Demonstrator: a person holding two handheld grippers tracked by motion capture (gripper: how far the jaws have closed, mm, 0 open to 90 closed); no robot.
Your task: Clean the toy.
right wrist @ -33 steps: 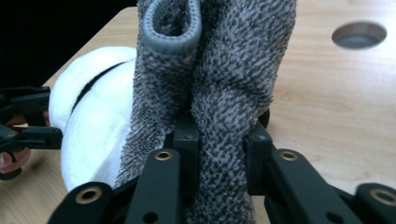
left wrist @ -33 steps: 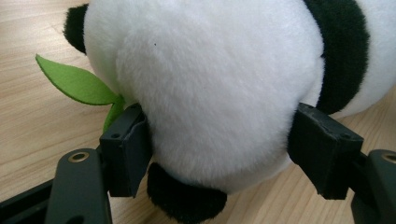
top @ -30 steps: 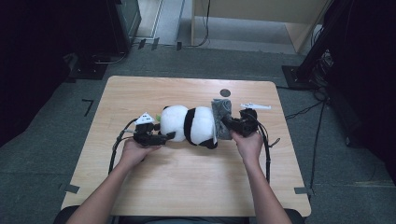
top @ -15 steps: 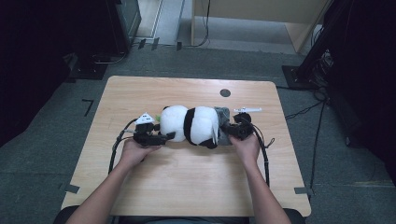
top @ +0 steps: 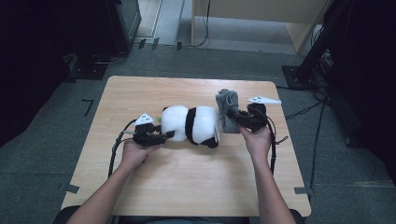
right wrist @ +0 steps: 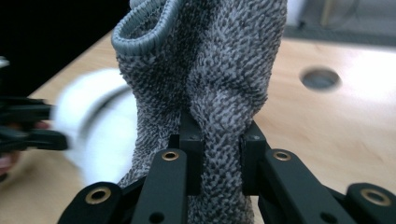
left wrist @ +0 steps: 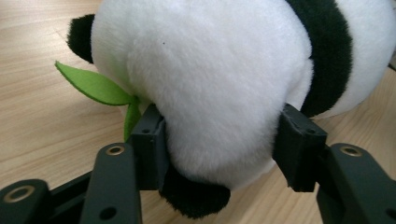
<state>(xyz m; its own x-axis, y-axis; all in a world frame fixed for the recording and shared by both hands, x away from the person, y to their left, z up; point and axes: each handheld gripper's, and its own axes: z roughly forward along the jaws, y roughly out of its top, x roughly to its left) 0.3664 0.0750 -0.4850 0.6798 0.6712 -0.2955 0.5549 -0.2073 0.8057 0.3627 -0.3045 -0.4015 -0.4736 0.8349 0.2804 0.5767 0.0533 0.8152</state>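
Grey knitted sock (top: 227, 111) now stands pulled up and away from the panda's rear end, where a second ago it lay low against the toy beside the right hand; the right gripper (right wrist: 217, 154) is pinched tight on a fold of it, and the sock's ribbed opening gapes with nothing showing inside. Over on the other side the left gripper (left wrist: 219, 140) has just been closing, and its jaws now press into the white plush of the toy panda (top: 191, 124), squeezing its rounded end, with a green felt leaf (left wrist: 95, 86) sticking out just beside one jaw. Panda lies on its side mid-table, lengthwise between the two hands. Wooden tabletop (top: 187, 177) has a round hole (right wrist: 320, 78) beyond the sock; grey carpet and dark equipment surround it
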